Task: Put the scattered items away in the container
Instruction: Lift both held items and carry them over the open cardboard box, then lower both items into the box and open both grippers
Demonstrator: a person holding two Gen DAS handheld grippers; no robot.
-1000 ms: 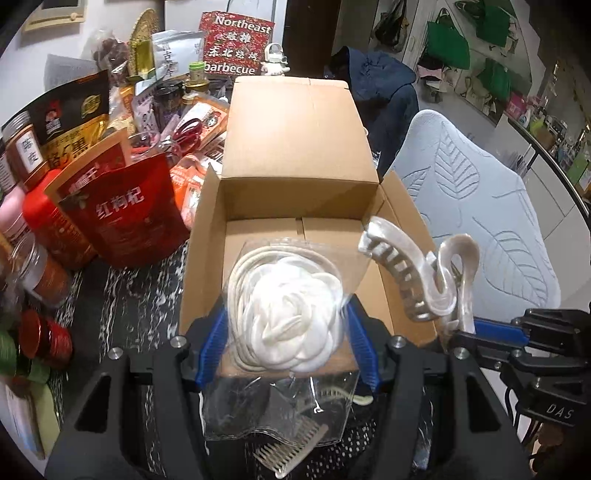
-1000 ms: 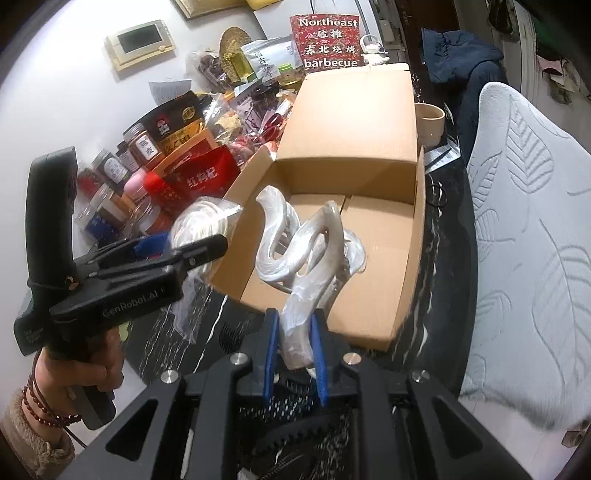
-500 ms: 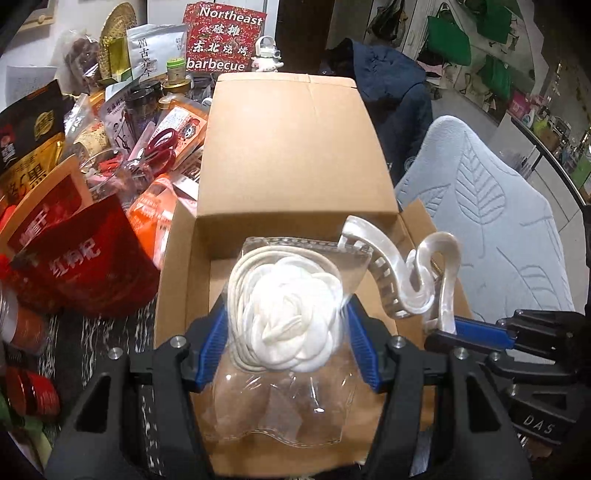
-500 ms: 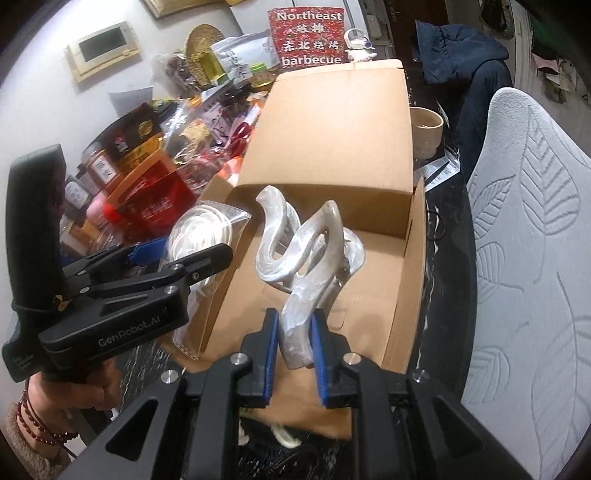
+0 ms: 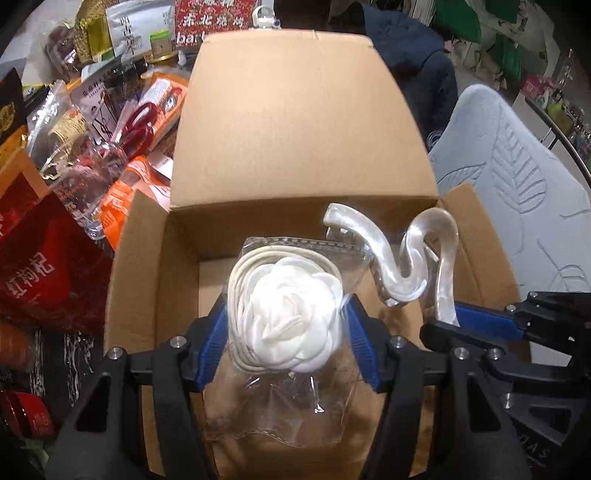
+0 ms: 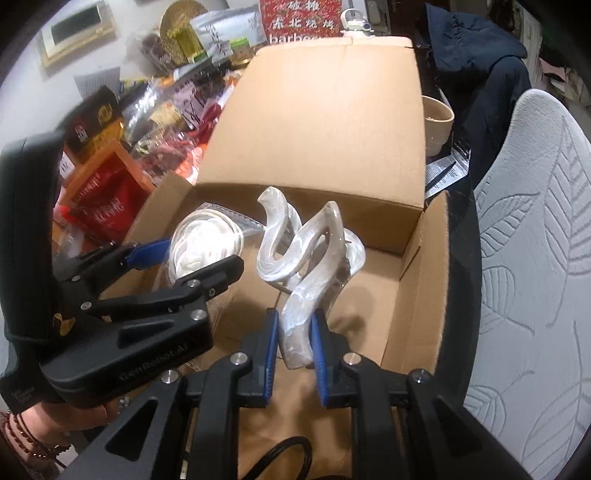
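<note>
The left gripper (image 5: 288,325) squeezes a bagged white flower (image 5: 295,314) and the right gripper (image 6: 293,347) pinches a pearly hair clip (image 6: 306,266), both over the open cardboard box (image 5: 147,258) mid-frame. Next step, probably: lower them, then open both jaws.

- A lived-in home, by the clutter; snack pouches (image 5: 51,280) and jars piled at nine o'clock on a dark marbled tabletop (image 5: 70,354)
- A "barbecue" packet (image 6: 299,22) at twelve; a wall thermostat panel (image 6: 75,31) at ten
- A leaf-embossed chair (image 6: 535,229) at three; a dark jacket (image 6: 476,55) at one
</note>
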